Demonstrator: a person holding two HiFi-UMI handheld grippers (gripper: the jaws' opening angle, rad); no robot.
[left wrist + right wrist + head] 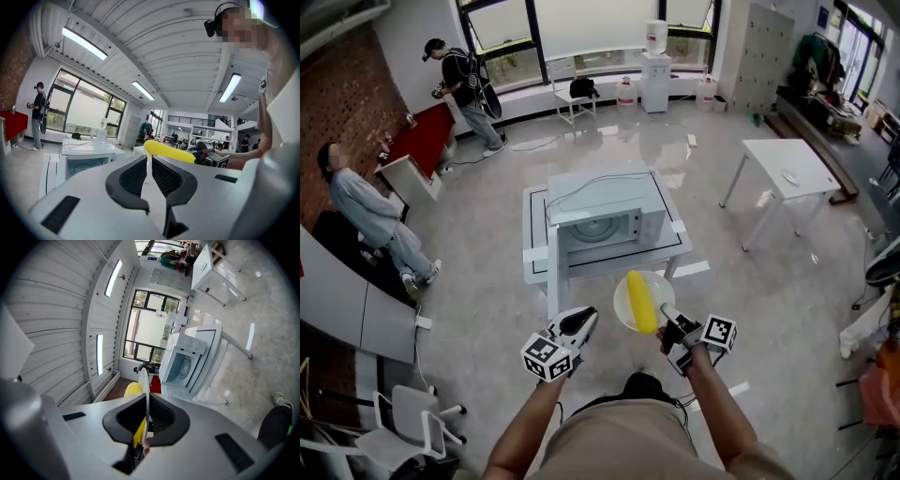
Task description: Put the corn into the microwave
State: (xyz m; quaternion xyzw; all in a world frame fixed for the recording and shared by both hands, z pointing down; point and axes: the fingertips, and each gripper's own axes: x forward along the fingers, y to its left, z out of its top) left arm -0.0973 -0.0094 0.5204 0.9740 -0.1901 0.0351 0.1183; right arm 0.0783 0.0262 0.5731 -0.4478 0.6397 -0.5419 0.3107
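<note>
Corn (640, 302) lies on plate (666, 289) in right tongs (667, 313).

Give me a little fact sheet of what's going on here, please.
corn: lying on the plate
plate: rim clamped by right gripper, held in the air short of the microwave
left gripper: jaws together, empty, beside plate
microwave: on white table, cavity visible, door looks open
</note>
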